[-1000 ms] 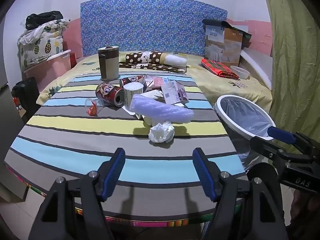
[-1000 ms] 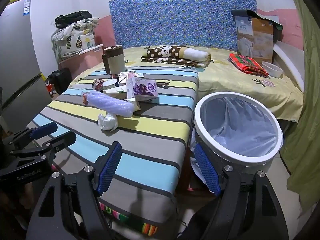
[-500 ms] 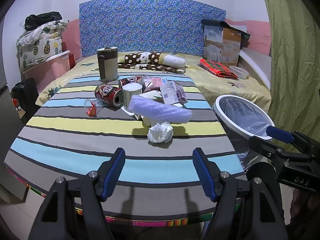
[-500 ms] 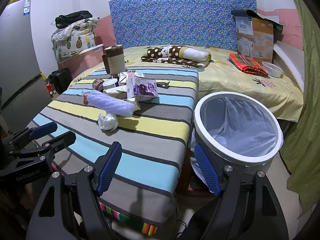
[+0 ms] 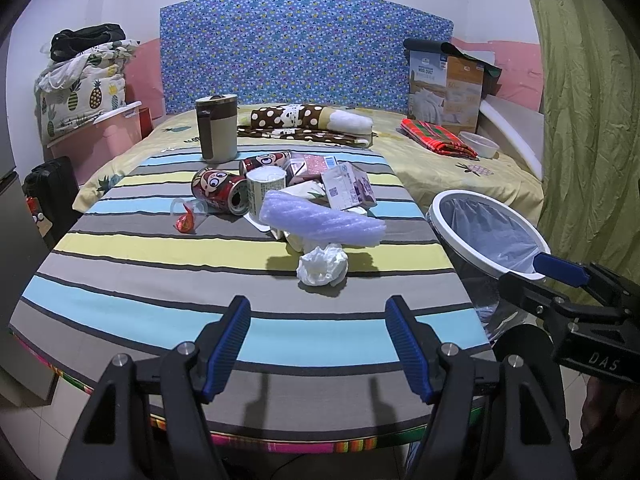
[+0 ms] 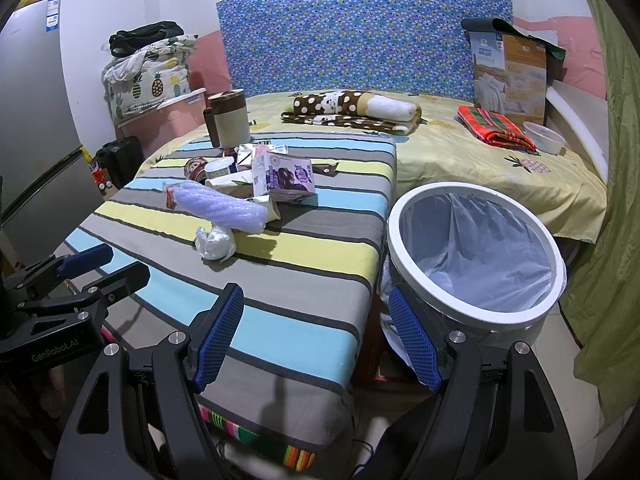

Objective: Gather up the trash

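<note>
Near table strip: bare striped cloth (image 5: 160,304) under the wide-spread left gripper (image 5: 318,344), open passage.
Mid table: crumpled tissue (image 5: 322,266) lies nearest, bubble-wrap roll (image 5: 320,222) just behind it.
Far pile: cans (image 5: 218,192), carton (image 5: 348,190) and tall jug (image 5: 216,128) block the far centre.
Right edge: bin (image 6: 476,256) mouth unobstructed, right gripper (image 6: 316,344) beside its rim.

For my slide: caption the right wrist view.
Open right gripper hovers between striped table of trash and lined bin.

The table's cloth (image 5: 168,248) is striped grey, yellow and light blue; the far headboard (image 5: 304,64) is blue floral; the near crumpled tissue wad (image 5: 322,266) is white.
</note>
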Tool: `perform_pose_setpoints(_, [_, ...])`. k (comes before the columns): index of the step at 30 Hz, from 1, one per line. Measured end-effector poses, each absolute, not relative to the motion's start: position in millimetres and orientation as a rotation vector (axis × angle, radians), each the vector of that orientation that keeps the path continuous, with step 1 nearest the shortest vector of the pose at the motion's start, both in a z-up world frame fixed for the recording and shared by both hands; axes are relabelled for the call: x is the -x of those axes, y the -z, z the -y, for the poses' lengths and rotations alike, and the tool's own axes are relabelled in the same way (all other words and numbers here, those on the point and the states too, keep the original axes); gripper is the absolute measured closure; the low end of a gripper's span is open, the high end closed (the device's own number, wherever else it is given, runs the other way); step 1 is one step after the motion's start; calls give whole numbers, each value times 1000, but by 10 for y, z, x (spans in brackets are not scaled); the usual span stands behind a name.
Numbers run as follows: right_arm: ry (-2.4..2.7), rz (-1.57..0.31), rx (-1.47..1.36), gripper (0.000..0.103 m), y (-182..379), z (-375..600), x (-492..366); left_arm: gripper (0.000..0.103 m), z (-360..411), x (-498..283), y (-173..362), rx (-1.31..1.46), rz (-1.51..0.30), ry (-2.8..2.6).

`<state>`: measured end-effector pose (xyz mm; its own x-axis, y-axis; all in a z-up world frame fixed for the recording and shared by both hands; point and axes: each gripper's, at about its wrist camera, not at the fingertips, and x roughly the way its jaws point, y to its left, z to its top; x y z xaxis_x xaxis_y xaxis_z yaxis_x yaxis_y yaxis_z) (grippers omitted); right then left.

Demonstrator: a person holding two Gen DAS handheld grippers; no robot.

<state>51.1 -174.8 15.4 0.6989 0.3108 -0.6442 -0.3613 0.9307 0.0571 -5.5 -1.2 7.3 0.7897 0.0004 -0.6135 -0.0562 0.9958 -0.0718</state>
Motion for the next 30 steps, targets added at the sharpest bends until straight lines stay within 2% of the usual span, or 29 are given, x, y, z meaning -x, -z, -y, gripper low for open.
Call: perform_pose_setpoints(30, [-373,-707,74,27,-127,1762,-522,31,5,57,-63,89,-660,-30])
